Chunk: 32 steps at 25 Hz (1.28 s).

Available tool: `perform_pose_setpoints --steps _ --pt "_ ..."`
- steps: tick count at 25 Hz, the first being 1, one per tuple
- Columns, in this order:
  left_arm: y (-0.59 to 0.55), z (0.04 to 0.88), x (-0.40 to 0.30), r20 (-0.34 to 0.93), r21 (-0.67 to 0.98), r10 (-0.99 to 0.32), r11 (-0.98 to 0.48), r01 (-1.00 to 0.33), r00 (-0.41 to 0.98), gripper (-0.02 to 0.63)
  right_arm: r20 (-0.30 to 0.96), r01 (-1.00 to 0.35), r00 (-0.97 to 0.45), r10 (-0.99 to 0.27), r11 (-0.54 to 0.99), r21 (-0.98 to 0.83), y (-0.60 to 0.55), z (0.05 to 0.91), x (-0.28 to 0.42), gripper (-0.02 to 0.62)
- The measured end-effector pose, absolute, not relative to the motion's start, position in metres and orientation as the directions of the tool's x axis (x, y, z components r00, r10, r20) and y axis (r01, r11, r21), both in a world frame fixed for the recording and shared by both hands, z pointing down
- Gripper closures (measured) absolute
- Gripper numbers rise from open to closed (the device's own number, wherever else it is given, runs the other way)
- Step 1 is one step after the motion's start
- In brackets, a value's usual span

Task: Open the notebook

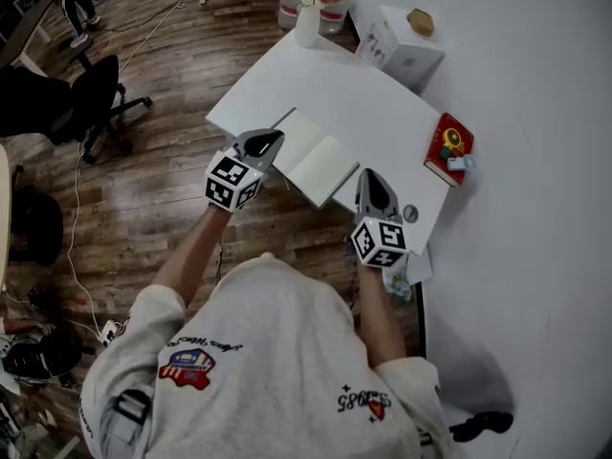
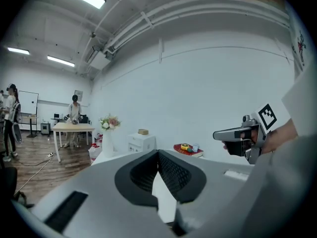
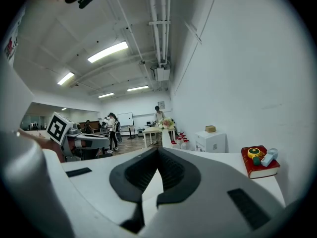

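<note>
Left gripper (image 1: 273, 138) clenched on nothing, right gripper (image 1: 369, 176) likewise. Between them, mid-frame, the notebook (image 1: 314, 159) lies spread open on the white table (image 1: 382, 113). Looks light, its pages thin and floppy; best pinched gently at an outer edge.

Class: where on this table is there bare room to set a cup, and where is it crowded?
Bare: the stretch between notebook and red book, and between vase and notebook. Crowded: the near edge, where the left gripper and right gripper flank the notebook.
</note>
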State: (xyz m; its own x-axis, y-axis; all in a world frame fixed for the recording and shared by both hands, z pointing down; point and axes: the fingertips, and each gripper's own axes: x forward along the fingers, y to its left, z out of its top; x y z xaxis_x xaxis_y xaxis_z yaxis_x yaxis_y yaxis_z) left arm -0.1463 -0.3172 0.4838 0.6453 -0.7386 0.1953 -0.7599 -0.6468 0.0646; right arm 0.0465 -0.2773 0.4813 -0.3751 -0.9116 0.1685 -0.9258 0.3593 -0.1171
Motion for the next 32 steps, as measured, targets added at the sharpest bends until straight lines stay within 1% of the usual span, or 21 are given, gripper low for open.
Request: perform_pose_setpoints --steps 13,32 --pt "-0.321 0.484 -0.151 0.187 0.095 -0.739 -0.642 -0.761 0.647 0.601 0.132 -0.928 -0.371 -0.919 0.361 -0.095 -0.278 0.473 0.045 0.603" --pt "-0.321 0.495 -0.139 0.205 0.116 -0.718 -0.657 -0.745 0.666 0.601 0.136 -0.936 -0.351 -0.927 0.341 -0.087 -0.275 0.474 0.052 0.601"
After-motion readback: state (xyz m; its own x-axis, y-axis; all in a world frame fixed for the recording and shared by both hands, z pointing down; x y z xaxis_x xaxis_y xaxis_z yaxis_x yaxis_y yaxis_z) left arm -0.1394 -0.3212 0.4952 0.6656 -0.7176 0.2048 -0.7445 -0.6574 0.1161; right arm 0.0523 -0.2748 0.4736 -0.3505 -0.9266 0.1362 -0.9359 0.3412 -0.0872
